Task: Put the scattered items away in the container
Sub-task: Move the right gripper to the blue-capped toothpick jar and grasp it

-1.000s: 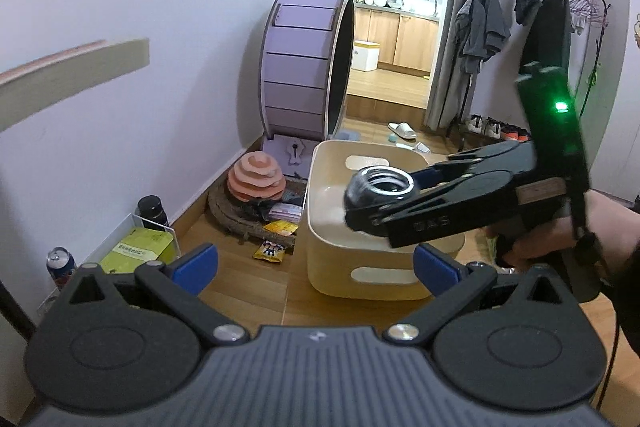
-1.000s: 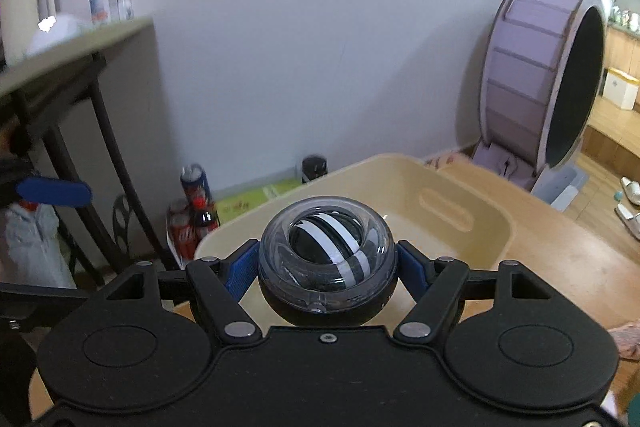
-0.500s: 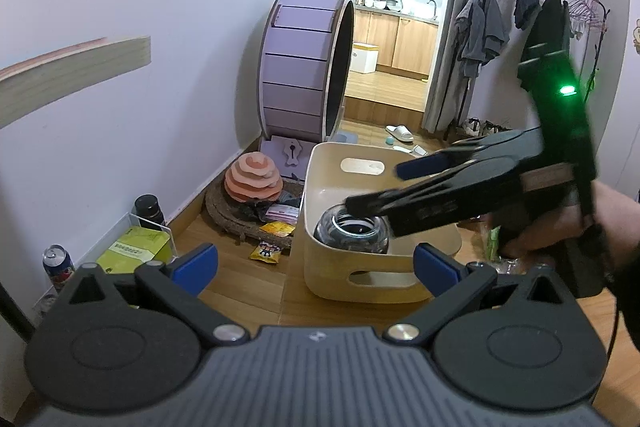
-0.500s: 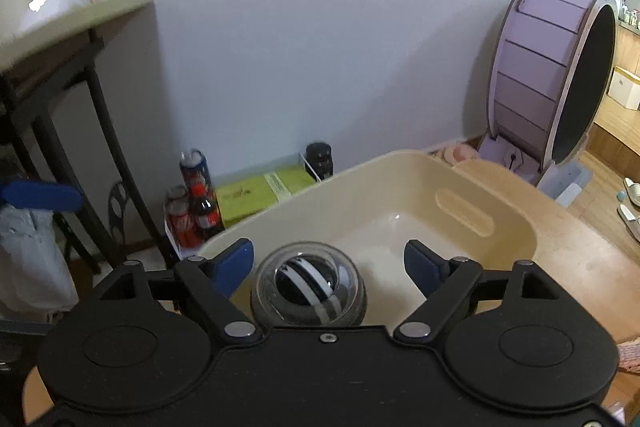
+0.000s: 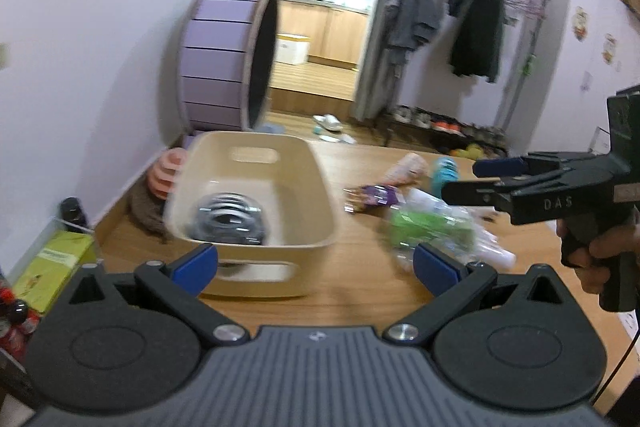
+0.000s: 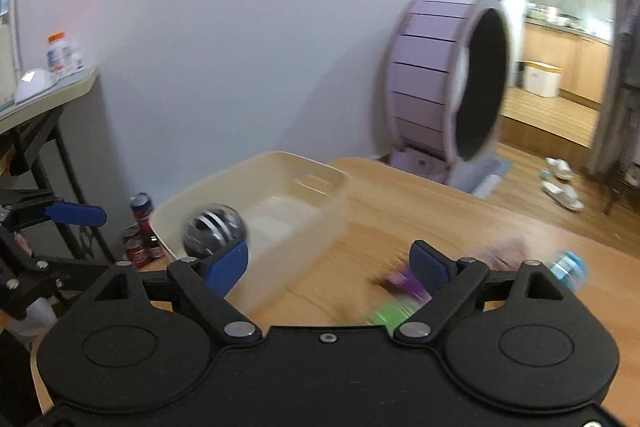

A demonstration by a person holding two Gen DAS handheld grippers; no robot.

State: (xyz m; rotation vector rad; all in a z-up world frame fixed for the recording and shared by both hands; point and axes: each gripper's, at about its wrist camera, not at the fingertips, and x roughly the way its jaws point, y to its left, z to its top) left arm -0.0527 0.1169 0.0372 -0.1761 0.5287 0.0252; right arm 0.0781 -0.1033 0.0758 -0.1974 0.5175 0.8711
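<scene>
1. A cream plastic tub with cut-out handles point(image 5: 320, 183) stands on a light wooden table point(image 5: 360, 283), close to a pale wall.
2. A dark, clear-shelled gyro ball with white stripes point(image 5: 228, 221) lies on the tub's floor near one end, touching neither hand-held gripper.
3. The right hand-held gripper point(image 6: 328, 263) has its blue-tipped fingers spread apart and holds nothing; it points at the table between the tub and the loose items.
4. The left hand-held gripper point(image 5: 316, 265) is likewise spread wide and empty, hovering just in front of the tub.
5. Several items lie scattered on the table beside the tub: a blurred purple packet point(image 5: 374, 195), a green-labelled clear wrapper point(image 5: 432, 233), a pale tube and a teal-capped bottle point(image 5: 444, 173).
6. Judging by this, one item is stowed and the step in hand is reaching for the next.
7. The next move calls for lowering an empty hand-held gripper over one loose item, probably the nearby purple packet, and closing on it.
</scene>
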